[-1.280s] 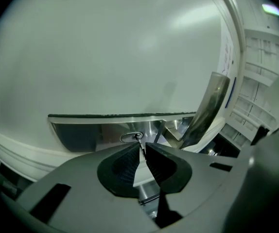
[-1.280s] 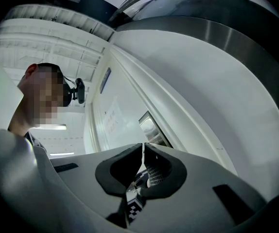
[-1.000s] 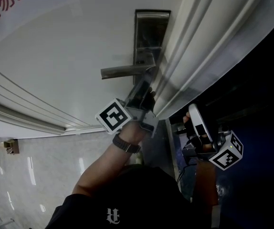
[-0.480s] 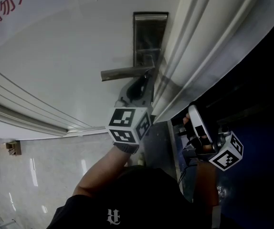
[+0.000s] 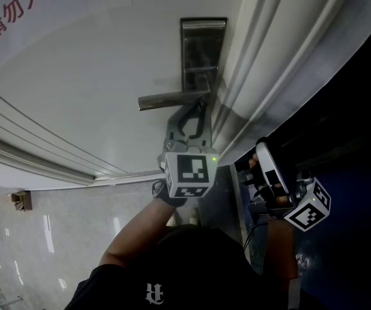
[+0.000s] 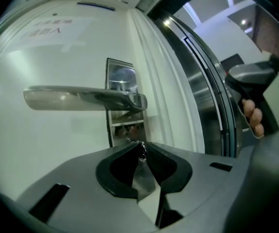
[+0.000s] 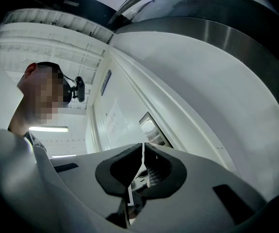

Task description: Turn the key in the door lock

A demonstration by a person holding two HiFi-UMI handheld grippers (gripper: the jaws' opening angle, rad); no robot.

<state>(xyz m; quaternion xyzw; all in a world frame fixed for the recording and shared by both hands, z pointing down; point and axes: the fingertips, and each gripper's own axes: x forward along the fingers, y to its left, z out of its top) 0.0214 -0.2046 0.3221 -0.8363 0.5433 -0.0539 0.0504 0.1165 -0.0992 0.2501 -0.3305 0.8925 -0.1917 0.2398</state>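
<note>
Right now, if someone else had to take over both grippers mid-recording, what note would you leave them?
Left gripper: jaws shut on the key, at the lock plate just below the door handle, pointing level at the door.
Right gripper: jaws shut, empty, held idle beyond the door's edge, away from the lock.
Done: the key is gripped, and the left gripper has rolled round over the last second, so a turn has been made.
Left: the pictures do not show whether the lock has released. Finish the turn if needed, then let go of the key.
</note>
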